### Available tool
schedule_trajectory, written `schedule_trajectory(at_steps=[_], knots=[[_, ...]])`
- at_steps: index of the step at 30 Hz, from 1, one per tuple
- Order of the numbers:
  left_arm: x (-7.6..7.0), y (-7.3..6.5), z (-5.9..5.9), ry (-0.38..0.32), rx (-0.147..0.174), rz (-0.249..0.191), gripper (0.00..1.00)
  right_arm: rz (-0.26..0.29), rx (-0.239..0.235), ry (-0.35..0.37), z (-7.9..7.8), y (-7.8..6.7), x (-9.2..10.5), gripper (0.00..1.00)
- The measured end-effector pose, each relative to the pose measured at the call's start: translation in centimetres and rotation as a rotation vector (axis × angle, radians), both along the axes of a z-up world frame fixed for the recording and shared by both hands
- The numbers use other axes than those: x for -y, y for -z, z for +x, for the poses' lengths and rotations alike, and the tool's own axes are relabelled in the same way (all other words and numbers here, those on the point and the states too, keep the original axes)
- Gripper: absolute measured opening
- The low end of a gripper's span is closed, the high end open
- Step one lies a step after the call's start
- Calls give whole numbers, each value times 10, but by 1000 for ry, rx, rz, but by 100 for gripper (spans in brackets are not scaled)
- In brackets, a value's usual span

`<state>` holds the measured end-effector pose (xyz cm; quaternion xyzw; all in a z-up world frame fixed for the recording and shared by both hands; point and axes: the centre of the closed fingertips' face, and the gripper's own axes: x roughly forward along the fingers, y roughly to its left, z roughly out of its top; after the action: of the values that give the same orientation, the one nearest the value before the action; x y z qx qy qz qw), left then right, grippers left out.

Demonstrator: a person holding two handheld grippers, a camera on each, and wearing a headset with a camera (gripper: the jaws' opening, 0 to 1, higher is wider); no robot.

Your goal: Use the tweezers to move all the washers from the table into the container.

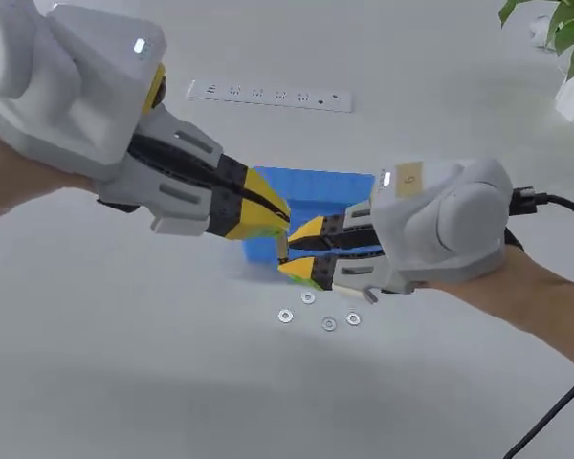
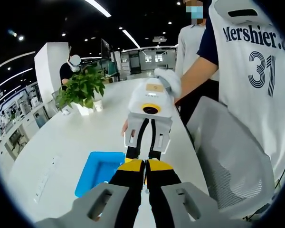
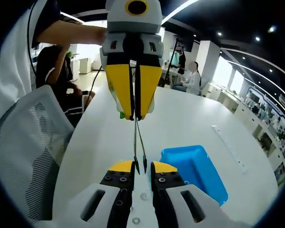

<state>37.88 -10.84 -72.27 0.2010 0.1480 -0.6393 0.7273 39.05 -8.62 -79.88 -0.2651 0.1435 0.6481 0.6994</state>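
The left gripper (image 1: 283, 218), a white moulded shell with black arms and yellow wedge tips, has its jaws pressed together on the tweezers (image 3: 137, 142). These are two thin, dark metal prongs that run straight out from the yellow tips and taper to fine points. The right gripper (image 1: 293, 251) faces it nose to nose above the table (image 1: 124, 373), a smooth, matte white surface. Its jaws stand slightly apart, with the tweezer points lying in the gap between them. Whether the pads actually touch the prongs I cannot tell from the right gripper view.

Four washers (image 1: 329, 325), small flat shiny metal rings, lie loosely grouped on the table just below the right gripper, each apart from the others. The container (image 1: 316, 189), a shallow rectangular tray of glossy blue plastic with rounded corners, sits just behind the two gripper tips, near the washers. A long white power strip (image 1: 268, 96) lies farther back on the table.
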Motion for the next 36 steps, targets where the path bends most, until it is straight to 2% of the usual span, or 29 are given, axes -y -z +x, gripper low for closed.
schedule_trajectory(at_steps=[4,10,15,22,36], knots=[[7,7,-12,-13,-29,-14,6,-13,-8,-2,-5,8,0,14],[16,16,-20,-39,-68,-33,6,-10,-36,15,-12,22,1,14],[17,24,-25,-39,-83,-39,6,-16,-51,15,-17,30,4,14],[15,30,-23,-52,-103,-60,6,-21,-71,27,-15,37,7,14],[13,43,-18,-44,-123,-49,6,-19,-113,57,-13,49,10,14]])
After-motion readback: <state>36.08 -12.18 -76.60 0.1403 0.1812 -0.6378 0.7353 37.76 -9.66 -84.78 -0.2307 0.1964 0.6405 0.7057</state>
